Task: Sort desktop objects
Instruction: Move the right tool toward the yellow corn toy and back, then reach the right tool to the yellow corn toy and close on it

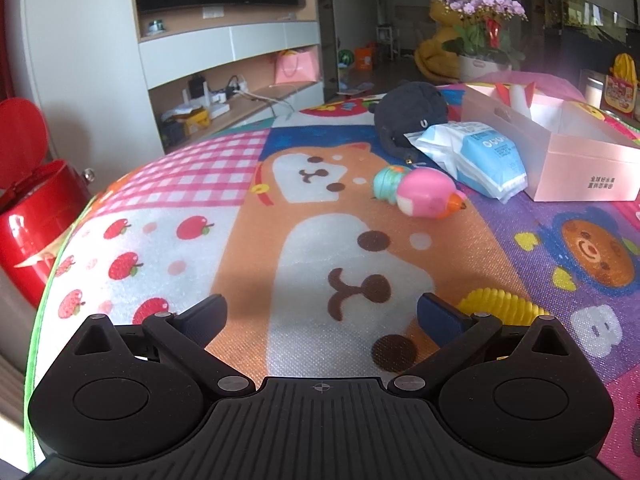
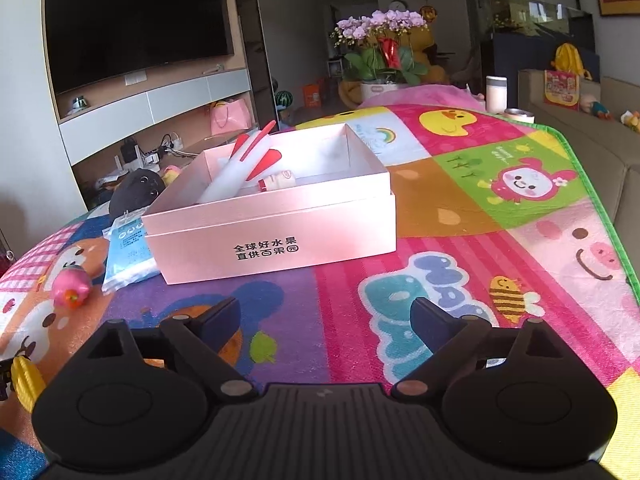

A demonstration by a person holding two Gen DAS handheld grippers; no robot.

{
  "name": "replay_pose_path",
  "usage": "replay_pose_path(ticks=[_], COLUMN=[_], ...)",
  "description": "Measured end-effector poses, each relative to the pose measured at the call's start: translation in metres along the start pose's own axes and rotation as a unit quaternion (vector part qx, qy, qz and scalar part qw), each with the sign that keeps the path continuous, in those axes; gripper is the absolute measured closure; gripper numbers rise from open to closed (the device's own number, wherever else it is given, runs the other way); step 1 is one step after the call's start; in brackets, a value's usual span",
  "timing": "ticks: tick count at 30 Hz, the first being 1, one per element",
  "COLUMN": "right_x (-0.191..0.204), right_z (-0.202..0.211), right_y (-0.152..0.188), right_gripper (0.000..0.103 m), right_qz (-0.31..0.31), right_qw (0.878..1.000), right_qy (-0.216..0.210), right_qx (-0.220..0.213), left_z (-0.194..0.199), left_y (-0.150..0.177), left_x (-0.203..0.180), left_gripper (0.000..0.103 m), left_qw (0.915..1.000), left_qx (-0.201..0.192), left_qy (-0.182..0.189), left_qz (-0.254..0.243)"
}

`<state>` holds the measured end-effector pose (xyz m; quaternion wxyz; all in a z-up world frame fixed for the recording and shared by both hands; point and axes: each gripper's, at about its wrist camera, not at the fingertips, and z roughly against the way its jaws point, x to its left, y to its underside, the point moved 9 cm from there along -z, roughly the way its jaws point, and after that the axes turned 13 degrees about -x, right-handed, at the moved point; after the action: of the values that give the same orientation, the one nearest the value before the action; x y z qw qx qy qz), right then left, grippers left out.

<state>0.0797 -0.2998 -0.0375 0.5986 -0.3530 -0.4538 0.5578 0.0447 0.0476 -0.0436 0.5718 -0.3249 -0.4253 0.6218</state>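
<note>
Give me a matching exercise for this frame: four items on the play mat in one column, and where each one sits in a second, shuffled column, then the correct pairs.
Items
1. white and red toy rocket
2. blue wet-wipes pack
3. black plush toy
4. pink squeaky toy

Places
A. on the mat, against the pink box's outer wall
B. lying slanted inside the pink box
C. loose on the mat, touching a teal toy
D. behind the wipes pack, farther from the grippers

Pairs: 1-B, 2-A, 3-D, 4-C
</note>
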Motion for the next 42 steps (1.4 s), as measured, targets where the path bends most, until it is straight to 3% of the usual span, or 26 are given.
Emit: replay_pose_path(ticks=[8, 15, 20, 28, 36, 39, 42], right_x=[0.000, -0.005, -0.006, -0.011, -0.002, 0.025, 0.072], right_z=[0.006, 0.001, 0.005, 0.003, -0.002, -0.001, 0.002], right_y=[-0.004, -0.001, -0.003, -0.002, 0.001, -0.002, 0.003], right_gripper=[0.004, 0.004, 0.004, 0.000, 0.000, 0.000, 0.000], right_qz=[-0.010, -0.026, -0.030, -0.042, -0.018, 0.015, 0.068], right_qw=[1.000, 1.000, 0.999, 0.999, 1.000, 0.999, 0.991], right_qy=[-0.018, -0.006, 0.003, 0.014, 0.006, -0.033, -0.103], right_qx=[-0.019, -0.006, -0.020, -0.013, 0.008, 0.016, 0.042], left_z=[-0.002, 0.002, 0.001, 0.002, -0.003, -0.008, -0.018], left_y=[0.001, -0.002, -0.001, 0.001, -0.003, -0.013, -0.025], left_x=[0.001, 0.010, 0.016, 0.015, 0.007, 0.008, 0.019], left_gripper=[0.000, 0.000, 0.000, 0.000, 0.000, 0.000, 0.000], left_qw=[0.9997, 0.9976, 0.9952, 0.9971, 0.9970, 0.9951, 0.9928], left_qx=[0.005, -0.008, -0.006, 0.001, 0.004, -0.005, -0.012], left_qy=[0.017, 0.032, 0.037, 0.018, 0.043, 0.044, 0.034], left_qz=[0.015, 0.062, 0.091, 0.074, 0.064, 0.088, 0.114])
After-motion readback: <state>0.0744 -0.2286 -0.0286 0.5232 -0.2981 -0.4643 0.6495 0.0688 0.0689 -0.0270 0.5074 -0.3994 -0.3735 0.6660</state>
